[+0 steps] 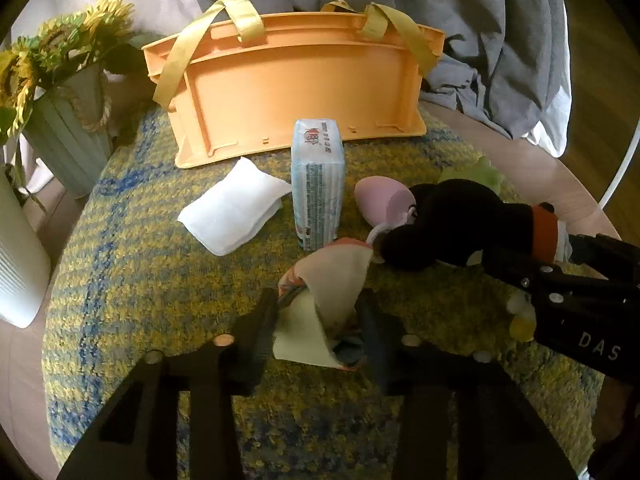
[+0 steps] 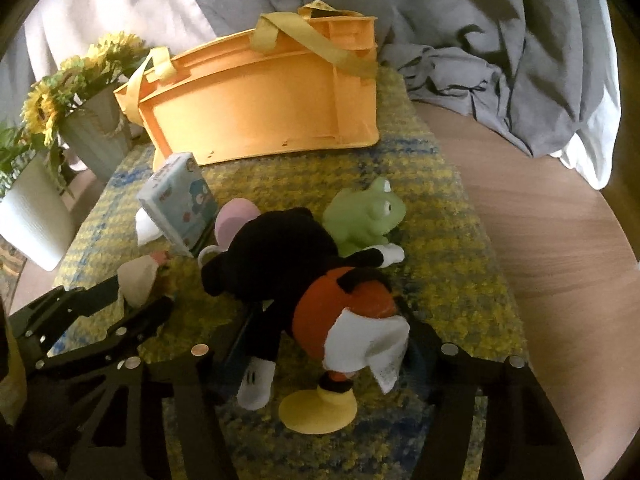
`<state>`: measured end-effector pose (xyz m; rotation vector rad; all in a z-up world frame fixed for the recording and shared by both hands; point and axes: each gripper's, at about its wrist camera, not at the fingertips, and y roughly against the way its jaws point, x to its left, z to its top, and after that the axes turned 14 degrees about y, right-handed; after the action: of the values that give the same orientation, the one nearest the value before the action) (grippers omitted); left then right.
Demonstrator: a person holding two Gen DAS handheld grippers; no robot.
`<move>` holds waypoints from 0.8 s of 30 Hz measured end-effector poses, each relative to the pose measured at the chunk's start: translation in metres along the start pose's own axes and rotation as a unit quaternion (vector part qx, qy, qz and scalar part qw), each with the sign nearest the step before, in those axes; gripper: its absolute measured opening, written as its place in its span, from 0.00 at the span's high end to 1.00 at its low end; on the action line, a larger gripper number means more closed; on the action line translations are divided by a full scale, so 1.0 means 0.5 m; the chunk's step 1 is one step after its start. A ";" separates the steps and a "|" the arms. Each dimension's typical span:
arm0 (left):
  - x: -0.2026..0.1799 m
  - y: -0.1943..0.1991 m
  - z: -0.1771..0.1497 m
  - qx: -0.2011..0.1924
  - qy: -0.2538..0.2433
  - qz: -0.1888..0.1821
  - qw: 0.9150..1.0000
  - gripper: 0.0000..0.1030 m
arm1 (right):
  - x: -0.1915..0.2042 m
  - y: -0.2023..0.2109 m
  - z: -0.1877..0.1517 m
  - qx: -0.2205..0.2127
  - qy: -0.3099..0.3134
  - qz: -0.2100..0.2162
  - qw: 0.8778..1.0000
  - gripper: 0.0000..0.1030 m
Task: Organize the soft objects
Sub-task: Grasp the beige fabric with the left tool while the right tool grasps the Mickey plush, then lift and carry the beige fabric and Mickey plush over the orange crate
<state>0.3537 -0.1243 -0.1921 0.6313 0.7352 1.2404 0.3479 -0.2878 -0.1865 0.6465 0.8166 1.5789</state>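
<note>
My left gripper (image 1: 318, 302) is shut on a cream folded cloth (image 1: 336, 280) with an orange-trimmed edge, both fingers pressing its sides just above the rug. My right gripper (image 2: 328, 320) is shut on a black mouse plush (image 2: 288, 256), its fingers at the orange shorts and white rear. The plush lies face down with a yellow shoe near the camera. Beyond it sit a green frog toy (image 2: 364, 216) and a pink egg-shaped sponge (image 1: 384, 200). A white little pillow (image 1: 236, 212) and a blue tissue pack (image 1: 318, 188) stand before the orange basket (image 1: 300, 80).
Everything rests on a yellow-and-blue rug (image 1: 140, 280) over a wood floor (image 2: 540, 220). The basket has yellow strap handles. Sunflowers in a ribbed green pot (image 1: 68, 128) and a white ribbed container (image 1: 16, 260) stand at the left. Grey bedding (image 1: 500, 40) hangs behind.
</note>
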 end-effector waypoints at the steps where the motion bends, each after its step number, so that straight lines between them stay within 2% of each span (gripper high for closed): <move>1: -0.001 0.000 0.000 -0.001 -0.002 0.000 1.000 0.68 | 0.000 0.001 0.000 0.000 0.002 -0.002 1.000 0.43; 6: -0.002 0.005 0.000 -0.003 -0.009 -0.001 1.000 0.74 | 0.003 0.009 -0.001 -0.004 0.008 -0.007 1.000 0.49; 24: -0.010 0.091 0.011 -0.041 -0.006 -0.020 0.999 0.75 | 0.019 0.100 -0.001 -0.049 0.012 -0.026 0.998 0.50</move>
<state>0.3297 -0.1195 -0.1531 0.5536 0.6796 1.2217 0.3163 -0.2819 -0.1472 0.5329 0.7638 1.5708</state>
